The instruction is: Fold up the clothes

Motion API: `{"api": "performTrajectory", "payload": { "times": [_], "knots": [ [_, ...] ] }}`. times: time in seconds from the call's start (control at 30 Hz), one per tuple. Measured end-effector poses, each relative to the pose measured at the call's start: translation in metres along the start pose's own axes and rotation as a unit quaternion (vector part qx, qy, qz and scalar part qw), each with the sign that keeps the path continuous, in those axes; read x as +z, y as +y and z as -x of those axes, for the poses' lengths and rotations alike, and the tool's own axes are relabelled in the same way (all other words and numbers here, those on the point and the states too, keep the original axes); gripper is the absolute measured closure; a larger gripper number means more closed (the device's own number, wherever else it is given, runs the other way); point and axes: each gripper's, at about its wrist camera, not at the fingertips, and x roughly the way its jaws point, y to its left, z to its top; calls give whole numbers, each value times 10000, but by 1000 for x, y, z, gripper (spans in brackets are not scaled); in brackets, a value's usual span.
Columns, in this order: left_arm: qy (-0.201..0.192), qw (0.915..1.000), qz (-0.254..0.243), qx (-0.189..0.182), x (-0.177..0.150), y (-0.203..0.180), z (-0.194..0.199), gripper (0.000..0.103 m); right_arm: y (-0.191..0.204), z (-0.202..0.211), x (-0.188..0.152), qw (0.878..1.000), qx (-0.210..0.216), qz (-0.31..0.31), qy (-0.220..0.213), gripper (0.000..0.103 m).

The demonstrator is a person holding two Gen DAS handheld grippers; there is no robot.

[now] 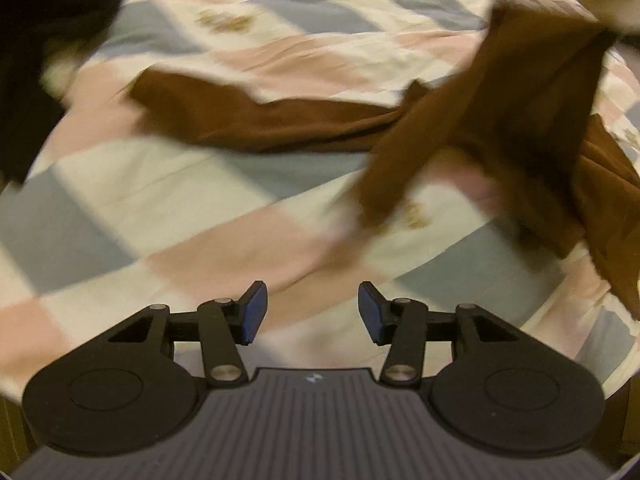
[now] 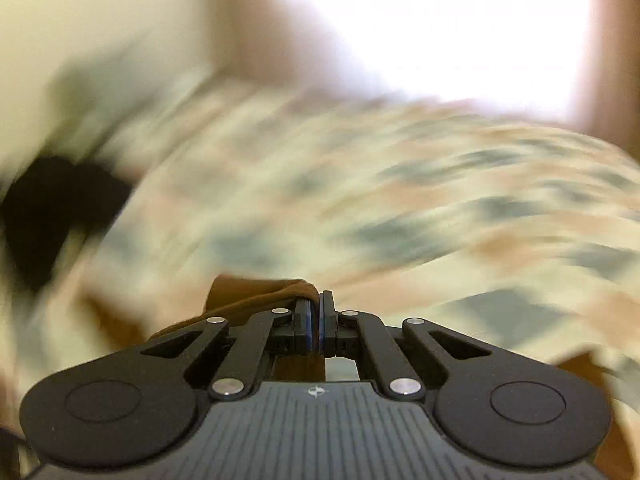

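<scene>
two tools, right tool (image 2: pixel 317 322) clamping brown garment (image 2: pixel 256 294), no readable writing

A checked quilt (image 1: pixel 168 184) fills the left wrist view, squares of pink, grey-blue and cream, with small gold sprigs printed on some cream squares. At the upper left a black mass (image 1: pixel 44 40) lies at its edge, too blurred to tell what it is. In the right wrist view the same quilt (image 2: pixel 400 200) streaks with blur, a dark shape (image 2: pixel 52 208) sits left, and a bright white glare (image 2: pixel 440 20) burns above
</scene>
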Motion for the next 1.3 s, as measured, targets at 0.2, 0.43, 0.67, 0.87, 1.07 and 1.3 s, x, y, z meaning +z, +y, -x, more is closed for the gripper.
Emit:
{"api": "performTrajectory", "payload": {
  "times": [0.2, 0.43, 0.67, 0.87, 1.07, 1.3],
  "knots": [
    [-219, 9978, -505, -360, 37, -76, -17, 58, -177, 72, 7, 9599, -2425, -1409, -17, 101],
    [-471, 9845, -1648, -369, 71, -155, -58, 56, -306, 96, -102, 8463, -3765, -3422, 1577, 69],
    [-806, 9313, -3546, 209, 57, -213, -100, 52, -265, 73, -91, 9536, -2385, -961, 1566, 11],
    [-1171, 8832, -4475, 771, 45, -238, -134, 49, -216, 8, -84, 9606, -1117, 1732, 1863, 7],
    [-1568, 8450, -5016, 989, 45, -249, -160, 49, -192, -64, -113, 9236, -499, 3191, 2064, 15],
    [-1762, 8562, -4766, 932, 67, -243, -161, 94, -199, -60, -111, 9505, -57, 2421, 1947, 89]
  ]
}}
